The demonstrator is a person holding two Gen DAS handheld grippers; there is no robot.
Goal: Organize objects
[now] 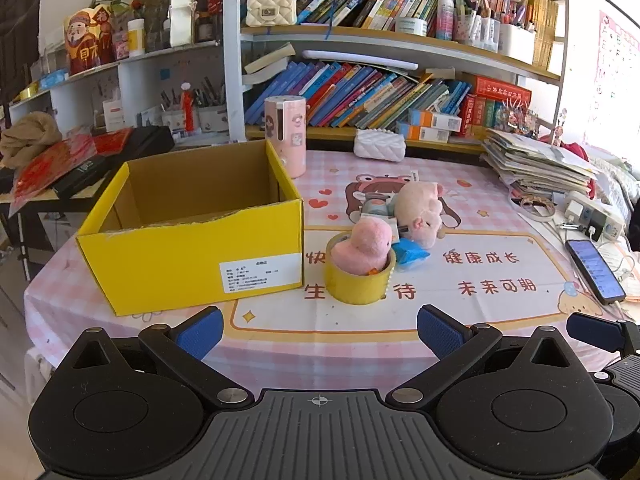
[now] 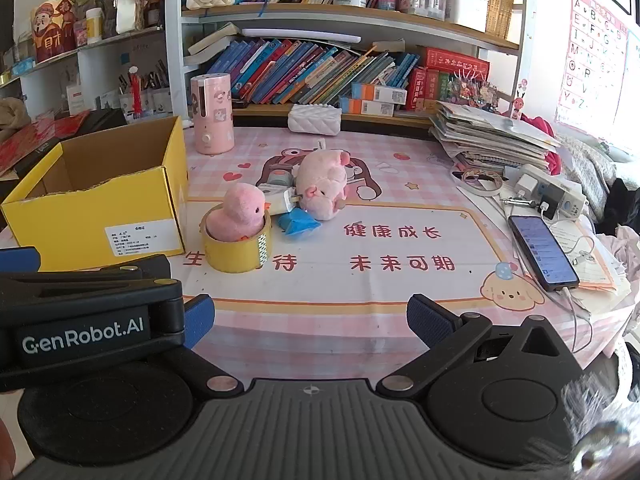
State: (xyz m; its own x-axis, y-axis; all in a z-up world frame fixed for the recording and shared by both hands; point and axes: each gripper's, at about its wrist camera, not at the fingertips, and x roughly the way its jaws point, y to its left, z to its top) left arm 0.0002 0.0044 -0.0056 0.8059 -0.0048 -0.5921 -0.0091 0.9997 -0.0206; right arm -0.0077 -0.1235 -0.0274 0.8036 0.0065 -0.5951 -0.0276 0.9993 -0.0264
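Table (image 1: 500,320) carries yellow box (image 1: 192,256) at left, open-topped; just right of it lies the tape roll (image 1: 360,280) with pink duck plush (image 1: 364,246) nested inside. Left tongs (image 1: 320,334), spread wide and empty, face it nearly straight ahead, probably nearer; right tongs (image 2: 310,320), equally wide, sit further right.

A phone (image 2: 542,249) lies right; papers (image 2: 490,133) are stacked below bookshelves (image 2: 320,16).

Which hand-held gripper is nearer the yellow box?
Left. The left hand-held gripper hangs just in front of the yellow box; the right hand-held gripper sits further to its right, beyond the left one.
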